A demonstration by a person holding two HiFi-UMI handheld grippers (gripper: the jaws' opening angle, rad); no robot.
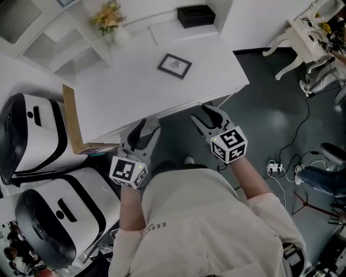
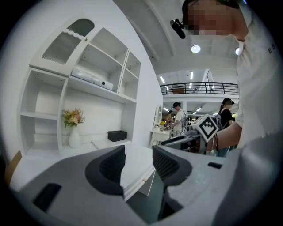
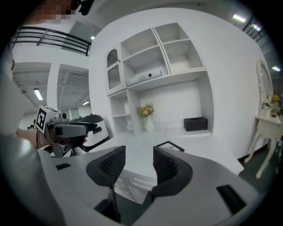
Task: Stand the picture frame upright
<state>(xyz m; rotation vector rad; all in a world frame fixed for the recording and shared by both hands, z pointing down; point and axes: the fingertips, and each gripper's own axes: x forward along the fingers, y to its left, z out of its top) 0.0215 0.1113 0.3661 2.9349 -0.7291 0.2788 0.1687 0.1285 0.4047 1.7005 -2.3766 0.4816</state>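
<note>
A small black-framed picture frame (image 1: pixel 174 65) lies flat on the white table (image 1: pixel 135 92), toward its far side; it also shows lying flat in the right gripper view (image 3: pixel 170 145). My left gripper (image 1: pixel 141 131) hovers at the table's near edge, open, nothing between its jaws (image 2: pixel 138 164). My right gripper (image 1: pixel 208 118) is also open and empty (image 3: pixel 138 163), just off the near edge, well short of the frame.
A vase of flowers (image 1: pixel 112 22) and a black box (image 1: pixel 195 15) stand at the back by the white shelving (image 1: pixel 59 43). A cardboard sheet (image 1: pixel 71 121) leans at the table's left end beside white machines (image 1: pixel 38 135). Cables and a power strip (image 1: pixel 277 167) lie on the dark floor.
</note>
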